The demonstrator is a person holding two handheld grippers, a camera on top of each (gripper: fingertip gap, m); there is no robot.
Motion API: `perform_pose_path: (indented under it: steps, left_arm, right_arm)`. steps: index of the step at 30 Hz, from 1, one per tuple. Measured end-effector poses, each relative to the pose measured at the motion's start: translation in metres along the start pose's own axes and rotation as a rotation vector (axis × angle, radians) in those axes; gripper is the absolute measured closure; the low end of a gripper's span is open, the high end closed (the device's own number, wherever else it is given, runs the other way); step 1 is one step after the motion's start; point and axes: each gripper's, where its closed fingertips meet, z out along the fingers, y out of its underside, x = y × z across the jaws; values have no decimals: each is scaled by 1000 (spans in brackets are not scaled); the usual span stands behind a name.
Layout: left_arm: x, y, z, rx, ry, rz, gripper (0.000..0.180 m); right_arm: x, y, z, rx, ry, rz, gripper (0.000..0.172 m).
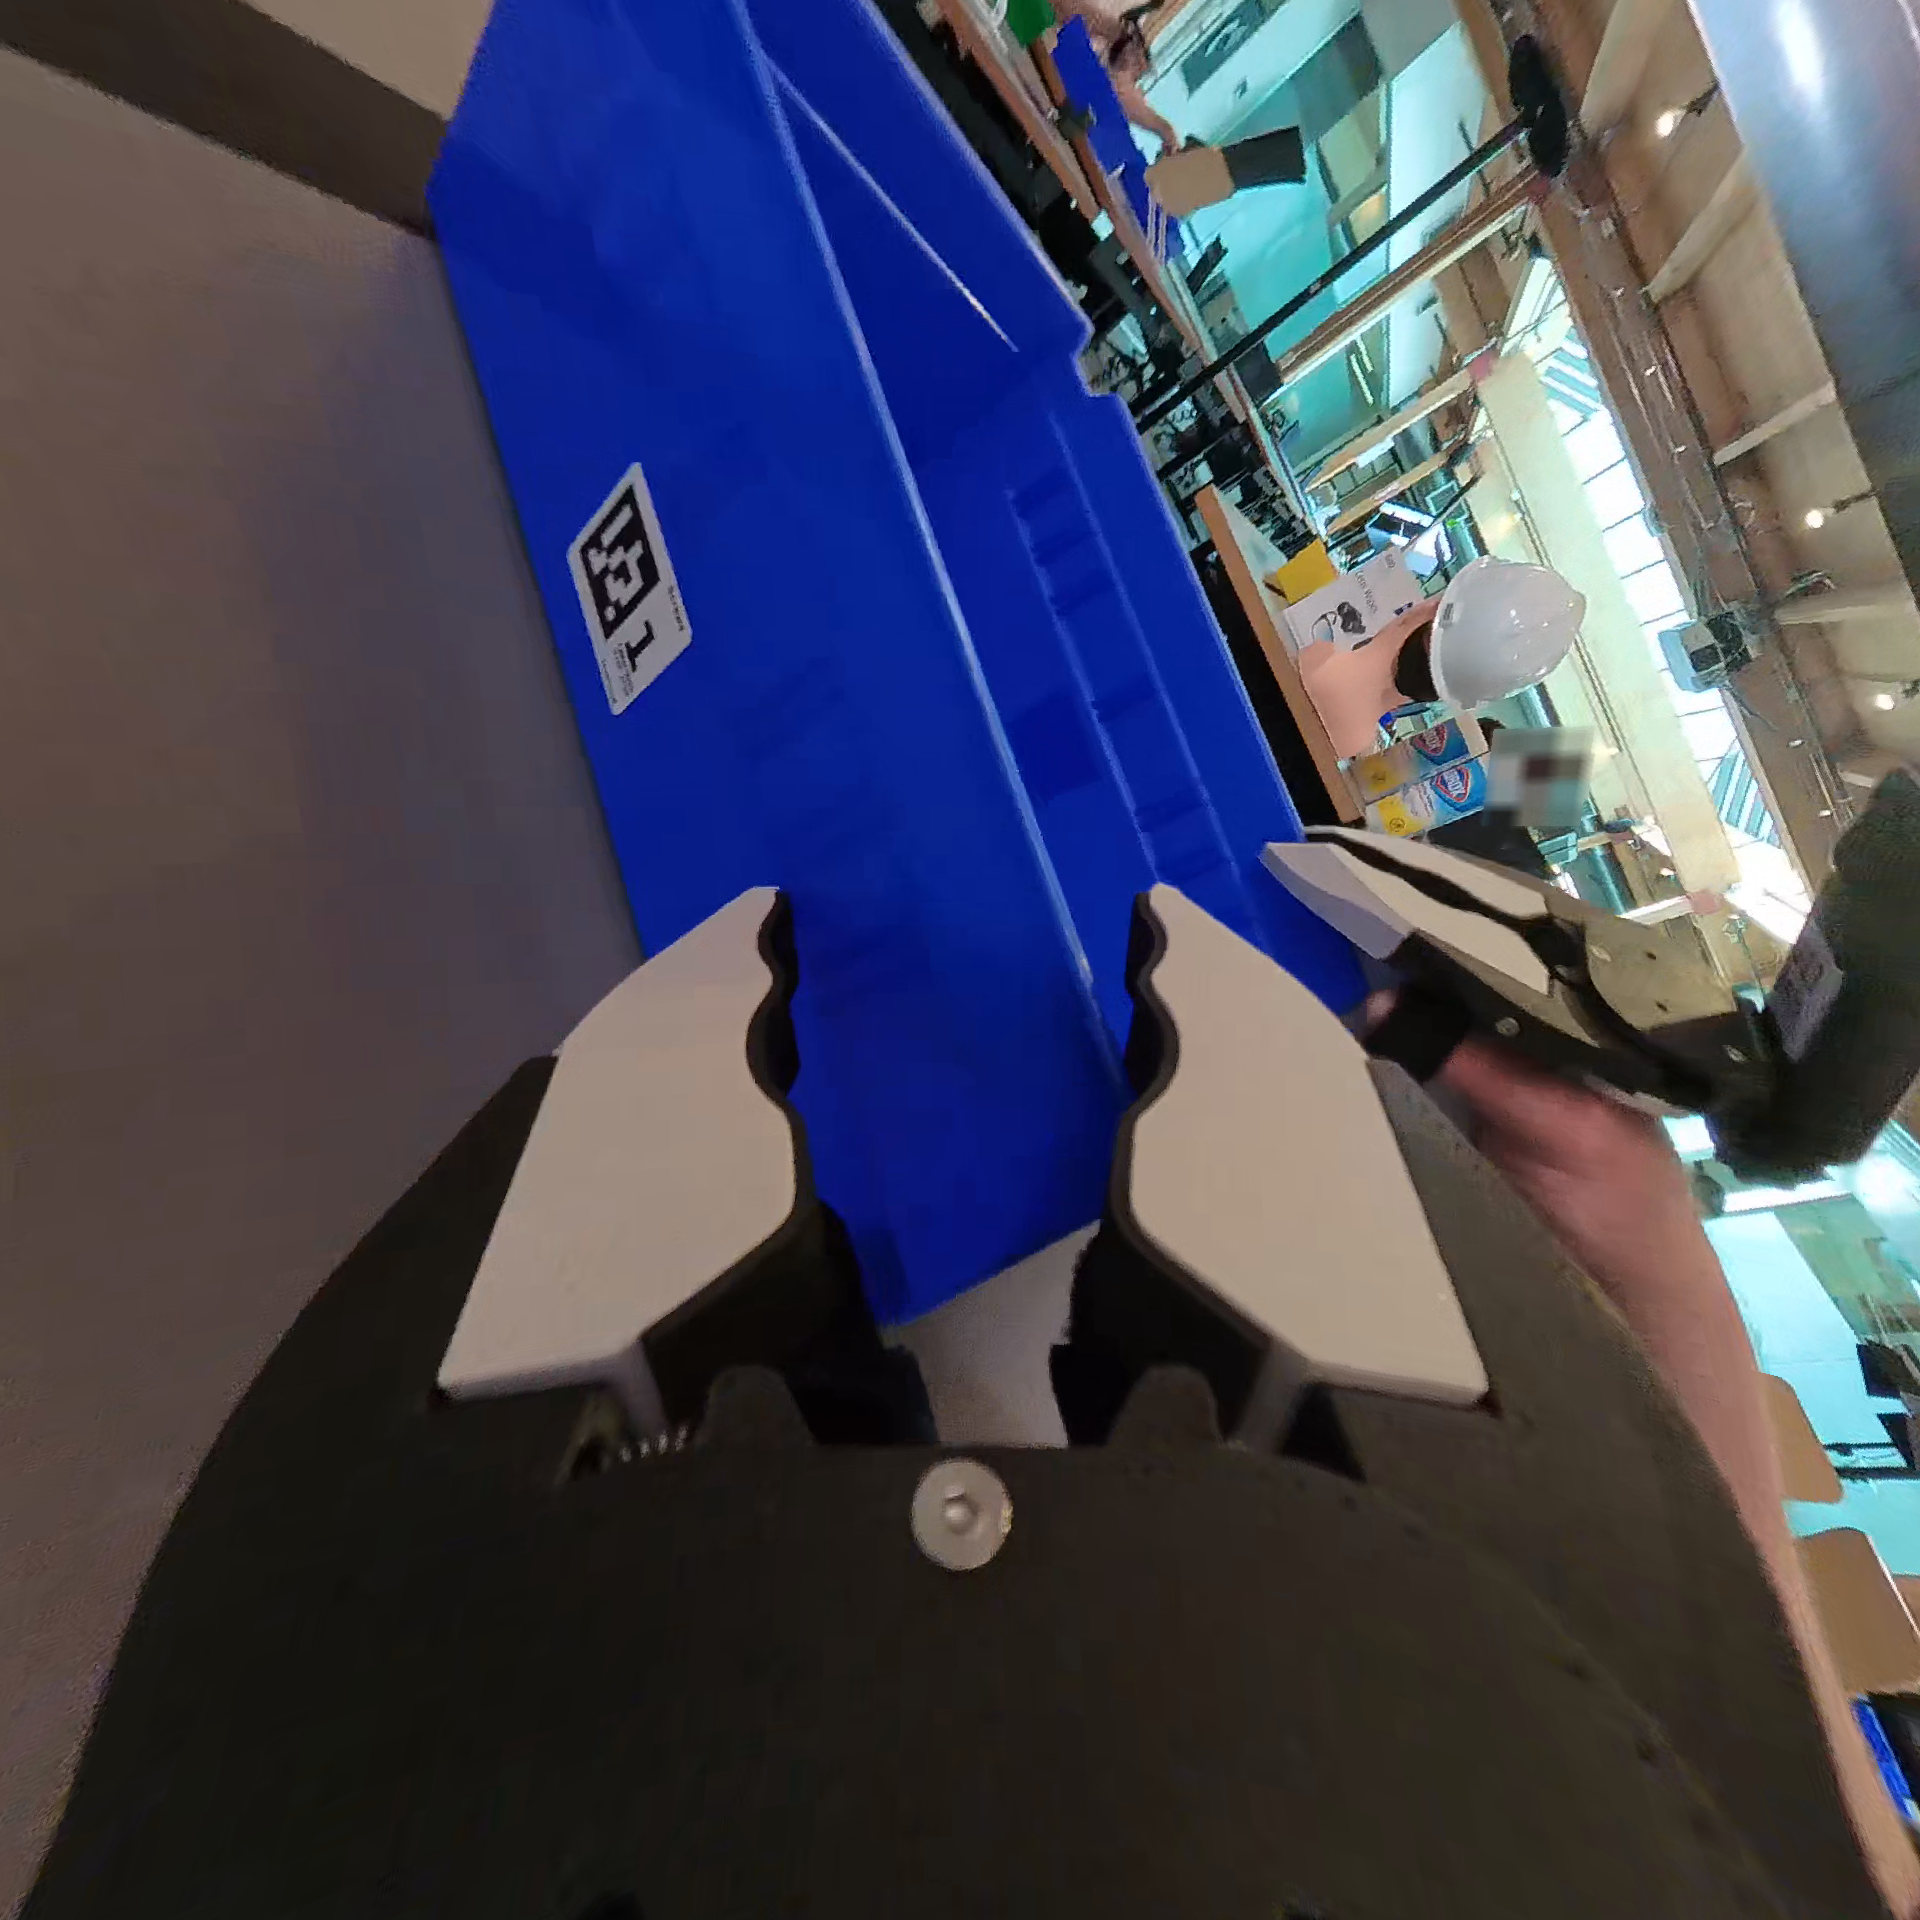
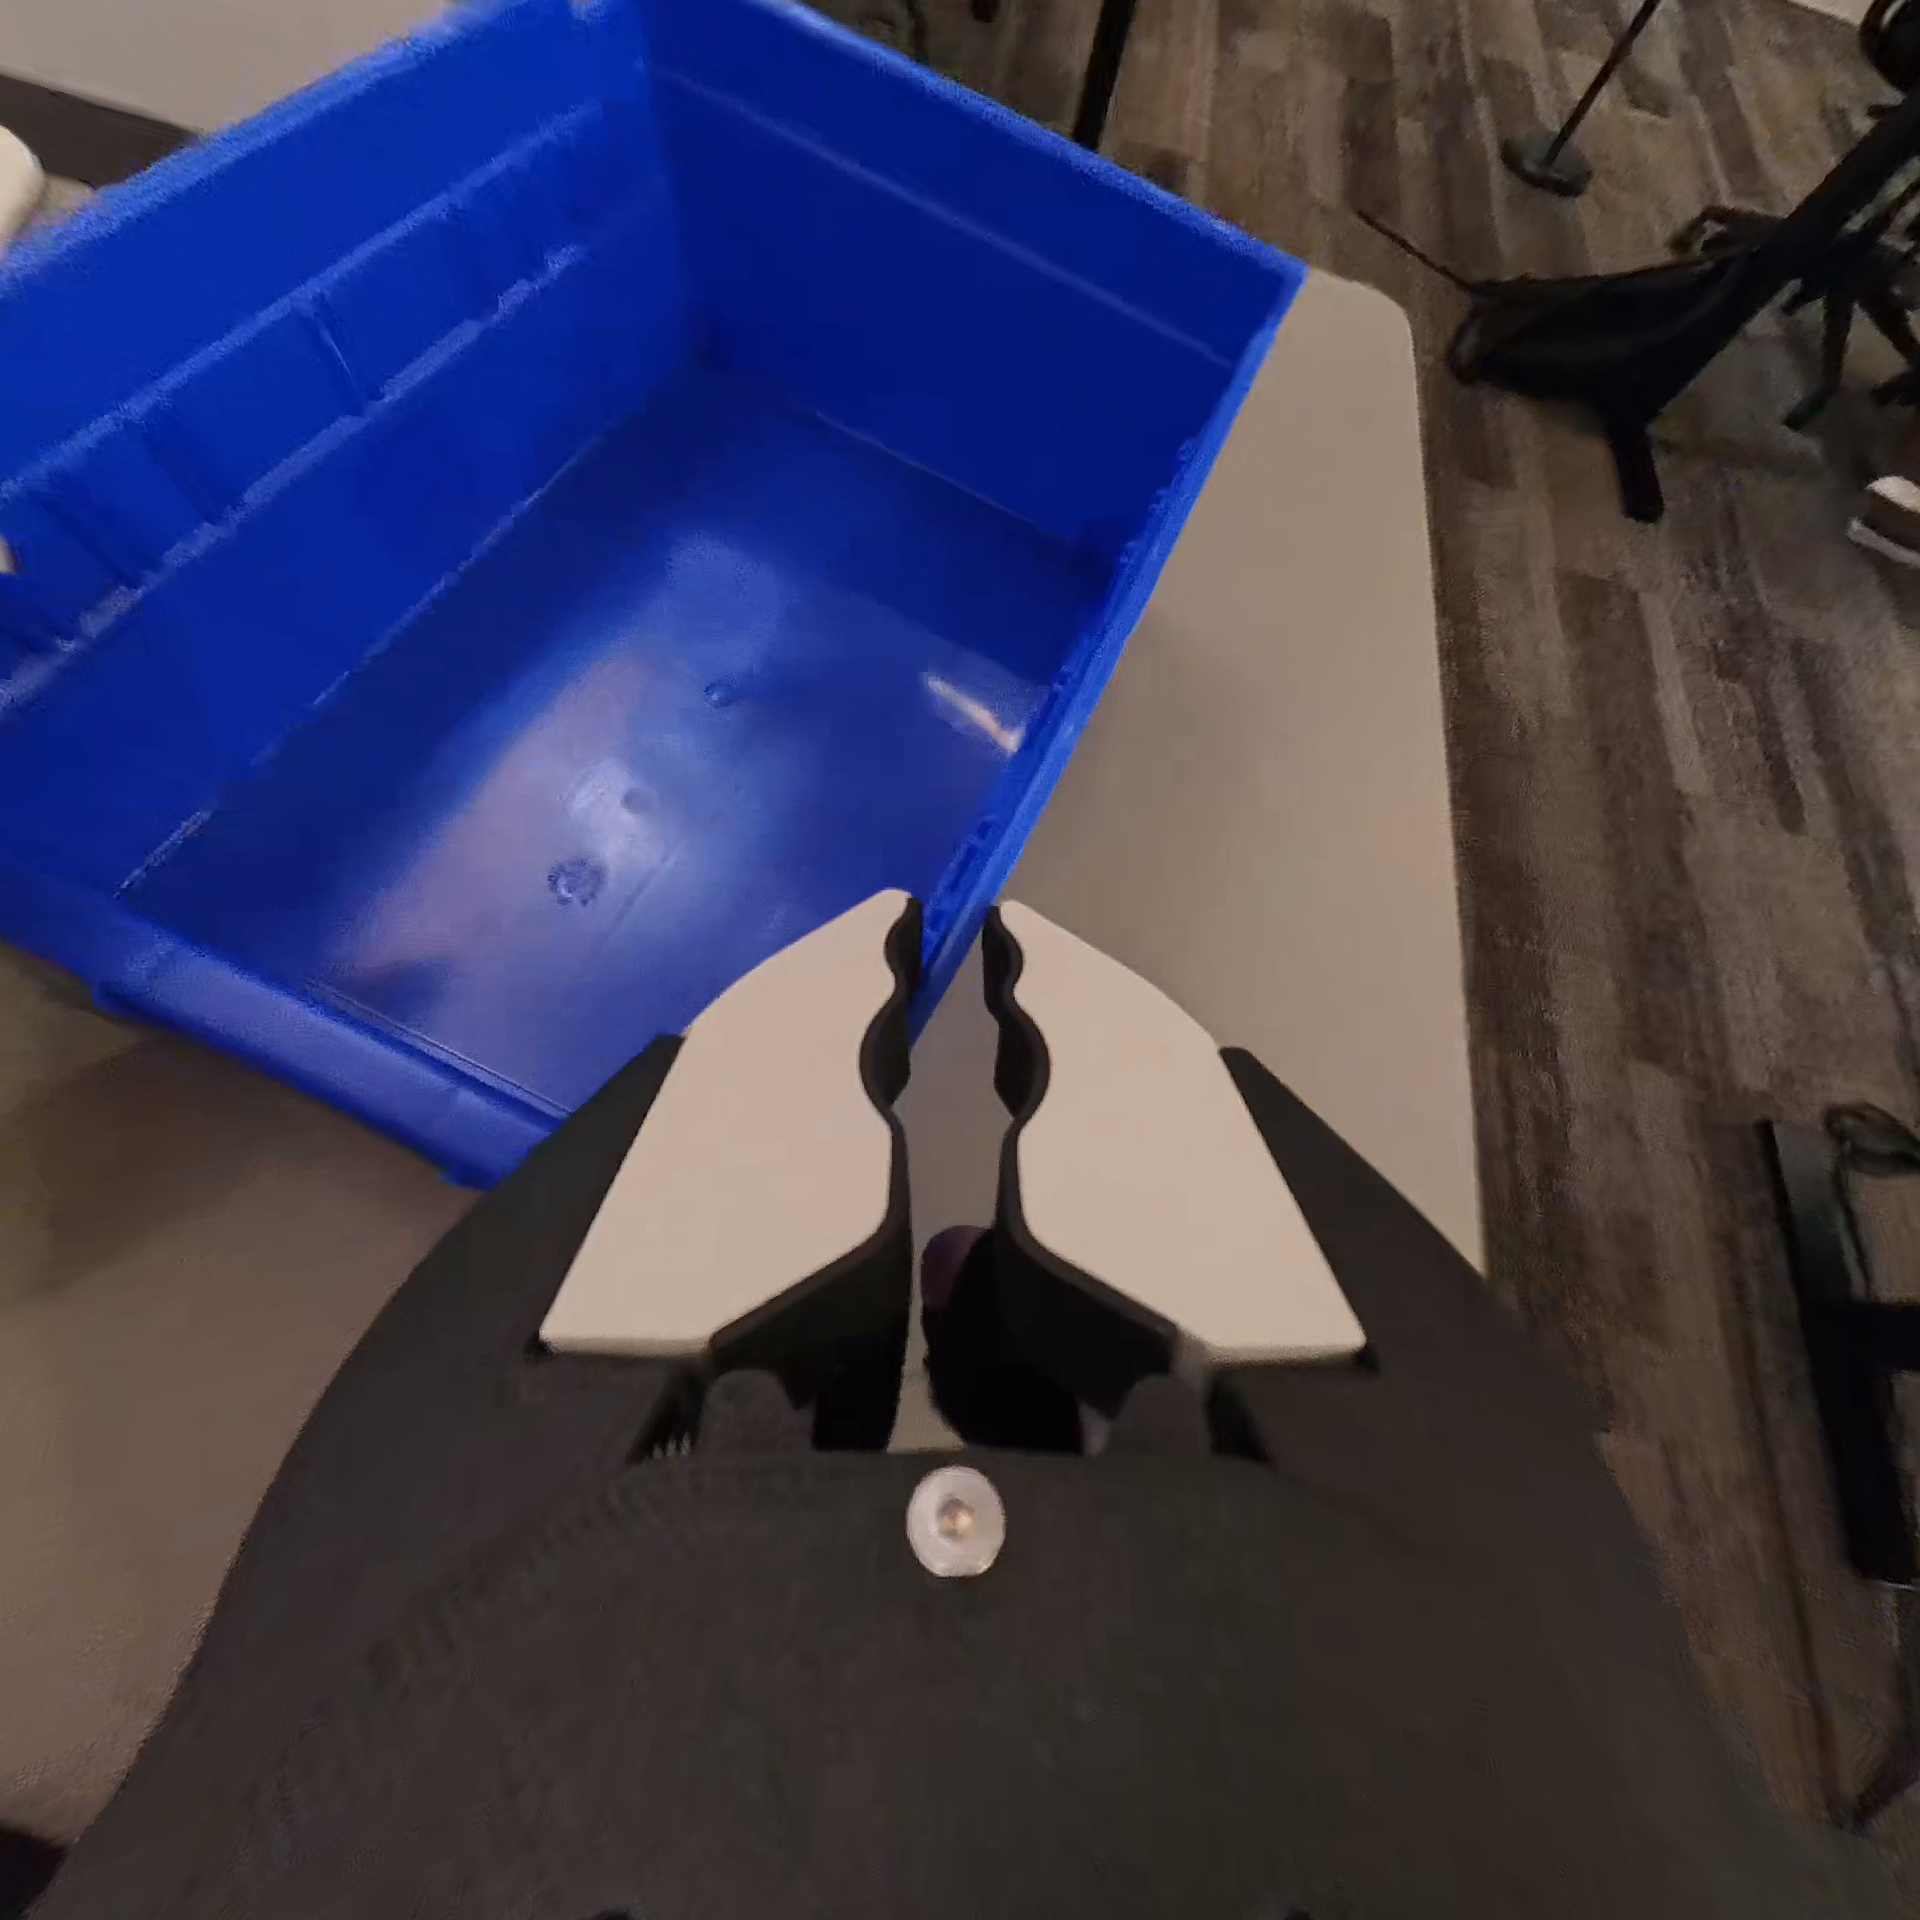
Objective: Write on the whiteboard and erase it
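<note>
A blue plastic bin (image 1: pixel 831 520) stands on a grey table (image 1: pixel 208 727). My left gripper (image 1: pixel 961 904) is open wide and empty, pointing at the bin's outer wall. My right gripper (image 2: pixel 948 914) hovers over the near right rim of the bin (image 2: pixel 1174 540), looking down into its bare inside. Its fingers stand a narrow gap apart with nothing between them. It also shows in the left wrist view (image 1: pixel 1320 862), held by a hand (image 1: pixel 1558 1143) to the right of the bin. No whiteboard, marker or eraser shows in either view.
A black-and-white tag sticker (image 1: pixel 631 587) sits on the bin's wall. The table's right edge (image 2: pixel 1444 831) drops to a wood-pattern floor with black stand legs (image 2: pixel 1714 291). A white hard hat (image 1: pixel 1507 634) and boxes lie on a far bench. Tip to tip, the grippers are about 20 centimetres apart.
</note>
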Motion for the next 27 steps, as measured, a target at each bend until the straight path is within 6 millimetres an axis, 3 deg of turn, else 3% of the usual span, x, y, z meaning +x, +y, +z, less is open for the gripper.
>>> perform_pose_path:
  steps: [7, 10, 13, 16, 19, 22, 25, 27]
  left_arm:
    - [8, -14, 36, 76, 27, -94, 110]
    - [11, -16, 44, 92, 25, -86, 106]
    - [15, -17, 43, 72, 49, -78, 101]
    - [24, -16, 28, 53, 80, -48, 103]
    - [45, 9, -5, -65, 112, 41, 105]
    - [68, 29, -71, -114, 179, 114, 107]
    - [62, 20, -156, -35, 127, 283, 110]
    - [39, 1, -216, 37, 35, 349, 111]
  right_arm:
    - [43, -20, 40, -1, -76, -145, 160]
    - [52, -25, 50, 1, -130, -145, 160]
    - [55, -26, 53, 0, -151, -159, 159]
    - [57, -34, 41, 39, -107, -157, 152]
    - [56, -49, 15, 110, -42, -159, 134]
    - [41, -64, -19, 193, 40, -238, 133]
    - [-12, -77, -51, 293, -46, -326, 141]
    - [-51, -85, -66, 363, -117, -376, 141]
